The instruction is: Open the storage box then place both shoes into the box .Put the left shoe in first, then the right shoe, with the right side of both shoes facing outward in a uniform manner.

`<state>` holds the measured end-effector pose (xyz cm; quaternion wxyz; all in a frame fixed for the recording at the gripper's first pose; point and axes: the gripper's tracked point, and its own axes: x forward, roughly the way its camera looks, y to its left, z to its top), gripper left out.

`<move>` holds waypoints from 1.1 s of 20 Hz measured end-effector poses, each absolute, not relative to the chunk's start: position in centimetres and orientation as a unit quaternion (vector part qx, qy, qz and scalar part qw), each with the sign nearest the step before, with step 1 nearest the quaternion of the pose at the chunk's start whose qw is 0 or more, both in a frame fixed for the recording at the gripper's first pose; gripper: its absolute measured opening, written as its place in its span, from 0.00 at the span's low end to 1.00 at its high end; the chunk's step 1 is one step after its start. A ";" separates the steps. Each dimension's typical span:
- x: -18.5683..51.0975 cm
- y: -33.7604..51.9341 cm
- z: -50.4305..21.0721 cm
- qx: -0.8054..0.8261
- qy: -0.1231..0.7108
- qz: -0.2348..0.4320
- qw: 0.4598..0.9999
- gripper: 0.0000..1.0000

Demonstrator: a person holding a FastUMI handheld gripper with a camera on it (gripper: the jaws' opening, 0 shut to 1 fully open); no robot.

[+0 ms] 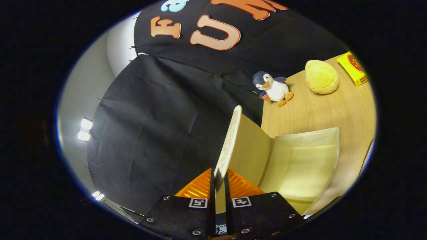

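Observation:
My gripper (218, 178) is shut on the edge of the storage box's lid (230, 140), a pale cream panel with a woven outer face. The lid stands raised, tilted well away from the box. Just right of the fingers the open storage box (328, 133) shows its cream inside, with nothing in it that I can see. The box rests on a light wooden table (300, 113). No shoe is in sight.
Beyond the box, near the table's back edge, sit a plush penguin (273, 87), a round yellow plush (321, 76) and a yellow-and-red packet (353, 67). Black booth cloth hangs behind and left of the lid. Bright lamps (85, 128) shine far left.

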<state>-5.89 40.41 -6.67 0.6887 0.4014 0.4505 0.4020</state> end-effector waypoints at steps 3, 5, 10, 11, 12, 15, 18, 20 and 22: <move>-5.9 43.9 -6.3 0.381 0.459 0.403 0.694 0.13; -6.0 46.3 -6.1 0.364 0.464 0.404 0.699 0.14; -6.3 52.5 -7.8 0.324 0.481 0.394 0.713 0.16; -6.2 53.6 -8.3 0.319 0.486 0.390 0.714 0.16; -6.4 54.6 -8.8 0.315 0.490 0.386 0.715 0.17; -6.1 56.8 -10.3 0.293 0.495 0.369 0.730 0.24; -5.7 56.8 -11.8 0.266 0.495 0.357 0.746 0.38; -5.2 55.7 -12.0 0.254 0.486 0.352 0.758 0.52; -4.8 54.5 -12.8 0.243 0.476 0.347 0.771 0.62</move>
